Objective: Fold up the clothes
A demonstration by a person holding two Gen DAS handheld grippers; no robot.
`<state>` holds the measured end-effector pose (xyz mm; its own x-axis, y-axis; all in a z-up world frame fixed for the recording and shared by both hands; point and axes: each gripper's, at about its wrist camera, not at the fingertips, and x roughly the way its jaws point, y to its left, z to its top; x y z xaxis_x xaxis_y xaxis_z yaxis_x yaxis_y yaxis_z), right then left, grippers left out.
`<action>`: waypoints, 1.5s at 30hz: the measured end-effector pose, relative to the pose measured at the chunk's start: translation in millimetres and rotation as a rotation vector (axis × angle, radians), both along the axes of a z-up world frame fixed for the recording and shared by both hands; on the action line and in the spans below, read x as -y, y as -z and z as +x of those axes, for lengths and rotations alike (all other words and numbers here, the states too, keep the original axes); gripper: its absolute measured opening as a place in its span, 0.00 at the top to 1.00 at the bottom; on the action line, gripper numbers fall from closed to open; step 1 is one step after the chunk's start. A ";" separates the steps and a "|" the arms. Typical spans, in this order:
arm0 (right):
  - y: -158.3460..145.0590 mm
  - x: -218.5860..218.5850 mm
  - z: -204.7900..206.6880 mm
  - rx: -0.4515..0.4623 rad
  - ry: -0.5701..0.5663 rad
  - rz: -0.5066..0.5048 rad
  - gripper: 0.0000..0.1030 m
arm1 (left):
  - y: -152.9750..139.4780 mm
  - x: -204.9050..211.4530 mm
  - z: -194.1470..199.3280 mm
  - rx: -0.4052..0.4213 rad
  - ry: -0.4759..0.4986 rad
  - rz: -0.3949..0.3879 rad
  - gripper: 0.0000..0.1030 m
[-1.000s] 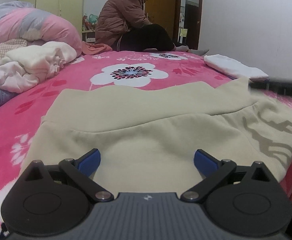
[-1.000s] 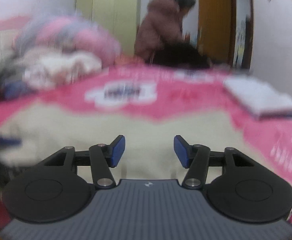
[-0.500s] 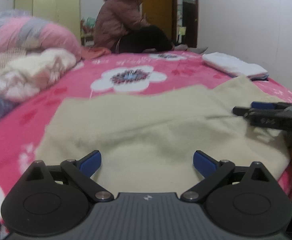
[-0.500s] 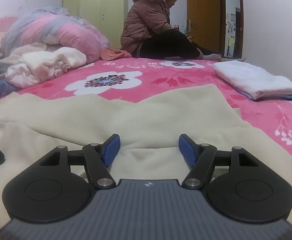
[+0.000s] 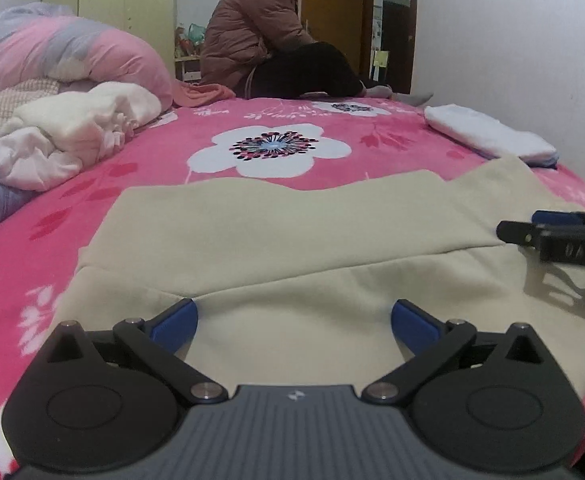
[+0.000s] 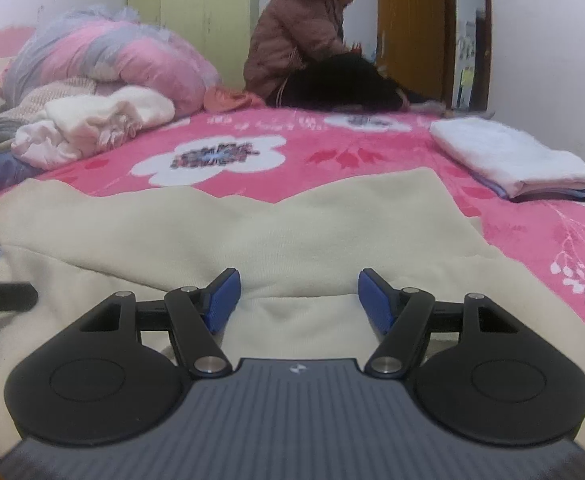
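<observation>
Left wrist view had the beige garment [image 5: 292, 240] spread across mid-frame on the pink bedspread [image 5: 152, 168], one fold laid, more apparently left. Left gripper [image 5: 293, 322] and right gripper [image 6: 298, 300] both gaped, released. Right wrist view alone showed the folded stack's [image 6: 512, 160] layered edges.

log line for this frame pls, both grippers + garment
left gripper: open, over near hem | right gripper: open, jaws just widened, nothing clamped | beige garment: flat on pink bedspread, part-folded | folded white stack: far right
</observation>
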<state>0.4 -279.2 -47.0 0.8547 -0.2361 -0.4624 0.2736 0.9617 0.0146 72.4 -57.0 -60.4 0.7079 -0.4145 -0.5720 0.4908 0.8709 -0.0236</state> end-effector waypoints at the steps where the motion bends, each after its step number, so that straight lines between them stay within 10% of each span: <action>1: -8.6 0.6 2.8 -0.020 0.004 0.013 0.36 | 0.2 -0.5 1.0 -0.003 0.000 -0.005 0.00; 7: -56.7 -10.7 18.8 0.068 -0.040 -0.029 0.34 | 3.6 -1.8 1.8 -0.002 -0.004 -0.012 0.00; 12: 8.3 10.8 51.0 -0.050 -0.029 0.031 0.31 | 4.1 -4.4 1.8 -0.001 0.001 -0.029 0.00; 15: -10.8 13.3 56.0 -0.098 -0.006 0.058 0.31 | 3.5 -4.6 1.9 -0.005 0.001 -0.030 0.00; 33: -34.4 -38.6 -17.0 0.007 -0.076 0.010 0.27 | -7.7 12.3 9.1 -0.099 -0.075 0.058 0.00; 35: -5.7 -40.6 -9.3 -0.104 -0.091 -0.004 0.25 | -8.4 15.2 8.4 -0.104 -0.085 0.073 0.00; 37: 17.8 -43.0 -16.4 -0.025 -0.105 -0.044 0.21 | -9.6 16.4 8.2 -0.115 -0.099 0.078 0.00; 45: -18.7 -59.4 -34.9 -0.009 -0.106 -0.019 0.22 | -12.3 21.9 6.2 -0.133 -0.140 0.104 0.00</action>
<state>-34.5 -219.8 -28.3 0.8713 -0.1535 -0.4661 0.1703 0.9854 -0.0061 78.5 -78.9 -48.0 0.6697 -0.2517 -0.6987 0.3637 0.9314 0.0130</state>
